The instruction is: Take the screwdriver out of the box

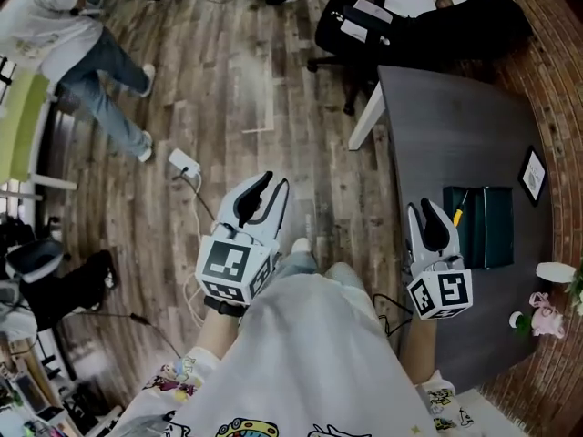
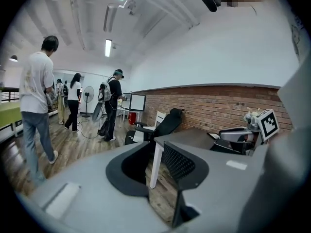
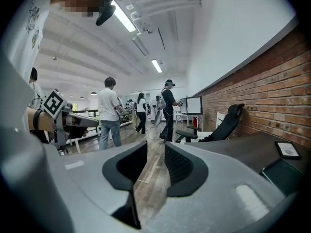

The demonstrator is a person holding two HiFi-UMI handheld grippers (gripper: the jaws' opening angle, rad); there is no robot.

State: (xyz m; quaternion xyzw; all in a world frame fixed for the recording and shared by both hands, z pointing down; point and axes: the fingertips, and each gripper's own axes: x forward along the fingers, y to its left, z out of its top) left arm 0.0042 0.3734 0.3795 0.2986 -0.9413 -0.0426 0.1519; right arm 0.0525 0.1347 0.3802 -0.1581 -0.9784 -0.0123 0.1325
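Neither hand-held gripper holds anything yet. The left hand-held gripper point(image 1: 271, 188) hangs out over the wooden floor point(image 1: 228, 80), and the right hand-held gripper point(image 1: 425, 208) sits at the edge of the counter point(image 1: 446, 126). Both have their jaws apart with only floor showing through the gap, readied for a grab, I'd say. The dark box point(image 1: 487, 230) lies on the counter just beside the right one. A yellow-handled thing at its rim looks like the screwdriver point(image 1: 458, 214), though it is small. The right one is nearer, so it looks set to reach in.
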